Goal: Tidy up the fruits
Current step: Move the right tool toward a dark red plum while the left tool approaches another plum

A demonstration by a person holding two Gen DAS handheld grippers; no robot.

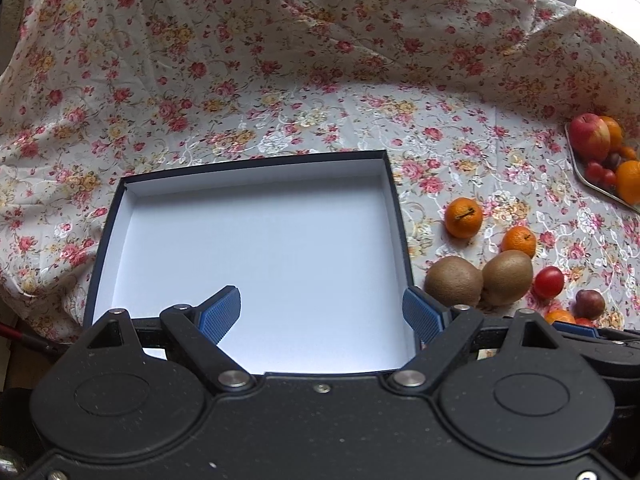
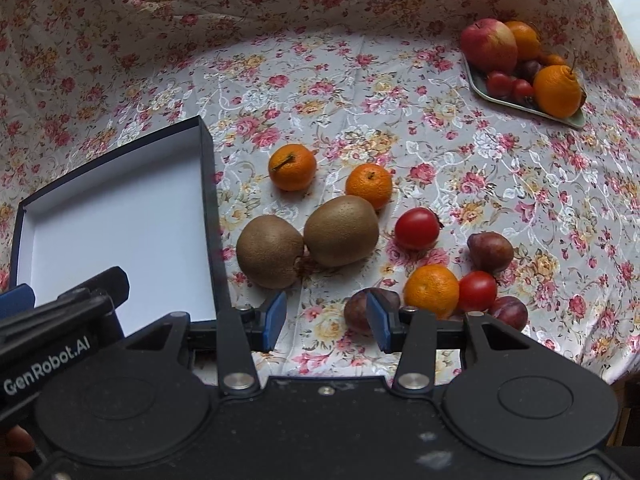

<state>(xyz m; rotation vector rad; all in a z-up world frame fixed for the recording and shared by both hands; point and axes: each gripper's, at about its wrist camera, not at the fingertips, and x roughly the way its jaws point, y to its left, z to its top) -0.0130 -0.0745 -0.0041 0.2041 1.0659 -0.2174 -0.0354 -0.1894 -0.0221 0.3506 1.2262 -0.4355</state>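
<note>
- My left gripper [image 1: 320,316] hangs over the near part of the box [image 1: 256,248], jaws spread wide, nothing between the blue pads [image 1: 222,312].
- Box: dark outside, white inside, lidless and bare, sitting on the floral cloth [image 1: 280,80].
- My right gripper [image 2: 326,322] hovers low over the cloth just right of the box's near corner, jaws apart and holding nothing.
- Right pad [image 2: 378,322] stands in front of a dark plum [image 2: 360,306]; I cannot tell whether it touches.
- Two kiwis [image 2: 306,240] lie side by side, touching, just right of the box wall.
- Beyond them, two small oranges [image 2: 292,166], apart from each other; the right one sits just behind the right kiwi.
- Right of the kiwis, a red tomato [image 2: 416,227] alone.
- Nearer cluster: a third orange [image 2: 431,289], a second tomato [image 2: 477,291] pressed against it, one plum [image 2: 490,251] behind and another [image 2: 510,310] at the near right.
- Far right, a pale tray [image 2: 520,104] holds a red apple [image 2: 489,45], larger oranges, small tomatoes and something dark among them.
- Left gripper's black body [image 2: 60,320] shows in the right wrist view, above the box's near end.
</note>
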